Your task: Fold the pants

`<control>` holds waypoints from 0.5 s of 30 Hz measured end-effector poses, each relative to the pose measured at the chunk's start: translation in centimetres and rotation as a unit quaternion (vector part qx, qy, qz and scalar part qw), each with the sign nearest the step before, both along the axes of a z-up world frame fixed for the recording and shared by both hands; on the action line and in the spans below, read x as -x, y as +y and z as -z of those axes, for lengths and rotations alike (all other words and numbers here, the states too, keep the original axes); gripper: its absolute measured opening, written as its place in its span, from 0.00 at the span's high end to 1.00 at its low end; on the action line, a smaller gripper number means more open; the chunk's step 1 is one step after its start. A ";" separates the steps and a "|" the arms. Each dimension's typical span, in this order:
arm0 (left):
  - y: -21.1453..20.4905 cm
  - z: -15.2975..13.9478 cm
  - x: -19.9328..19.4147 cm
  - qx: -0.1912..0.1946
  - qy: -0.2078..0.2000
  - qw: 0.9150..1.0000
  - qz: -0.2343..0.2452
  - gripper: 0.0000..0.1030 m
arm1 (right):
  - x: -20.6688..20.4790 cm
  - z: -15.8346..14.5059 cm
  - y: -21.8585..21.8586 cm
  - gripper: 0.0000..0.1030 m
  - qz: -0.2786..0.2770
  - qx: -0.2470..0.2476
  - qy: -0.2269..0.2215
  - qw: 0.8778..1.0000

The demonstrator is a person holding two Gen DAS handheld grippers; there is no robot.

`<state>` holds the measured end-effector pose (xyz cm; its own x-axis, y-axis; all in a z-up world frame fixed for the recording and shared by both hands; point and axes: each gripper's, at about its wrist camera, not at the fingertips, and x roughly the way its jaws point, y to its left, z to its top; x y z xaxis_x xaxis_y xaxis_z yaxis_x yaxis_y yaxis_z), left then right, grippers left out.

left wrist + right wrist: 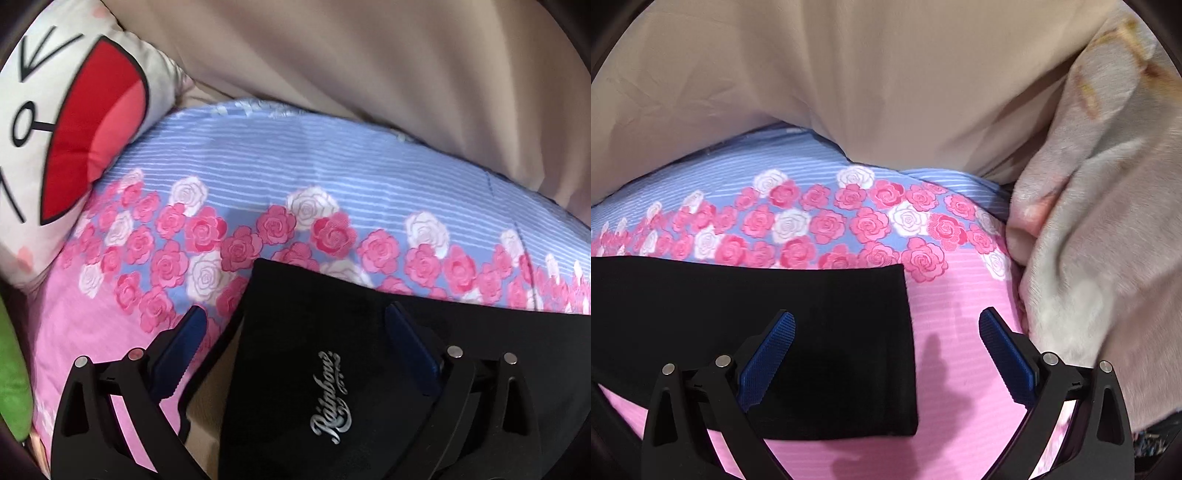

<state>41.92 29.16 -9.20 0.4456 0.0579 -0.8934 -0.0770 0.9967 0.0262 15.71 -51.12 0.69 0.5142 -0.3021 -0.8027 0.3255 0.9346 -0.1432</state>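
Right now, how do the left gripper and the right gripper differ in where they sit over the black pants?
The left gripper straddles the left end of the black pants, by the silver logo; the right gripper straddles the plain right end. The left gripper's outer finger is over the floral bedsheet near a cartoon pillow; the right gripper's outer finger is over pink sheet near a fleece blanket. Both are open, gripping nothing.

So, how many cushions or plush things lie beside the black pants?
2 clearly: a white cartoon-face pillow at the left end, a fuzzy cream blanket at the right end. A green thing is mostly hidden.
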 end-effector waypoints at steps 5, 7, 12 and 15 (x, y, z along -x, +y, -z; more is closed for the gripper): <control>-0.4 1.3 -1.2 0.021 0.009 0.998 0.050 0.13 | -2.3 2.4 -0.7 0.10 -0.020 -0.032 0.028 0.999; -1.2 0.7 -1.2 0.024 0.004 0.998 0.066 0.43 | -3.1 3.1 -0.2 0.49 -0.035 -0.052 0.019 0.998; -3.6 -1.1 -1.5 0.010 0.015 0.997 0.071 0.85 | -3.4 1.8 1.3 0.89 -0.027 -0.061 -0.045 0.997; -3.7 -3.7 -0.9 0.020 -0.020 0.999 0.046 0.86 | -2.7 -0.4 1.9 0.90 -0.010 -0.051 -0.087 0.995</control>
